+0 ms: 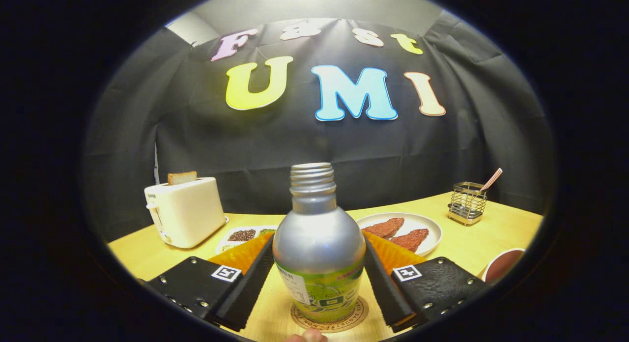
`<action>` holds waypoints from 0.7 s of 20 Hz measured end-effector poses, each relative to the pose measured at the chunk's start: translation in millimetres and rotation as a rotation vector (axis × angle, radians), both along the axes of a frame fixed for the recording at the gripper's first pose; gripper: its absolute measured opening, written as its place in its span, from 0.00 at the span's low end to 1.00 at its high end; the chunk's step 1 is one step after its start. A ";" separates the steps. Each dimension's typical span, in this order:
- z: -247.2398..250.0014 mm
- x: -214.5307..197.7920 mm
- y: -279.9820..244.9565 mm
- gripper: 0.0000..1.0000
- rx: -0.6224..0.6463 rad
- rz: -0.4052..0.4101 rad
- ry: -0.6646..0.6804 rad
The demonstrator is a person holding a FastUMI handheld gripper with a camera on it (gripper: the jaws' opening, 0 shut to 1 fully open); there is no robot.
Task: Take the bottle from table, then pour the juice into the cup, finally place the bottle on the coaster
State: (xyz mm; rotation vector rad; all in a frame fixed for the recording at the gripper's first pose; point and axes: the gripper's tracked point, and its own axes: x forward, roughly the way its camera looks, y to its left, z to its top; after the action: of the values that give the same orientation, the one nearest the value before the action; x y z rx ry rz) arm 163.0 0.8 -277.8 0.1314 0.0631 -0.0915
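My gripper (pixel 318 283) gripping the open bottle (pixel 318 248) upright on the coaster (pixel 355 320), pale wood worktop (pixel 491 234), toaster (pixel 185 212) at left, plate (pixel 432 234) with red pieces, cup (pixel 502 266) lower right.

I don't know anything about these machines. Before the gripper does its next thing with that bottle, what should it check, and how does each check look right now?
1. Bottle stands upright: ok.
2. Bottle sits on the coaster: ok; the coaster's round rim shows under its base.
3. Gripper has the bottle between its fingers: ok; one finger lies along each side. Whether both press on it: cannot tell.
4. Bottle cap is off: ok; the bare threaded neck shows.
5. Juice already in the cup: cannot tell; the cup, off to the right of the fingers, looks dark inside.
6. Room to pull back: ok behind the bottle, where the orange mat and the plate lie flat.
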 end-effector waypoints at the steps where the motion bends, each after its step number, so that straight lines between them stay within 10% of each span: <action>1: 4.7 -2.2 -2.6 0.98 -0.002 -0.006 -0.004; 14: 205.2 -112.8 -15.0 0.98 -0.087 0.021 -0.108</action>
State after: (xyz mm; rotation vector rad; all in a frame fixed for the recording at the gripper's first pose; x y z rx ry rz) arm 50.1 -14.1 -72.7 0.0484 -0.0475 -0.0655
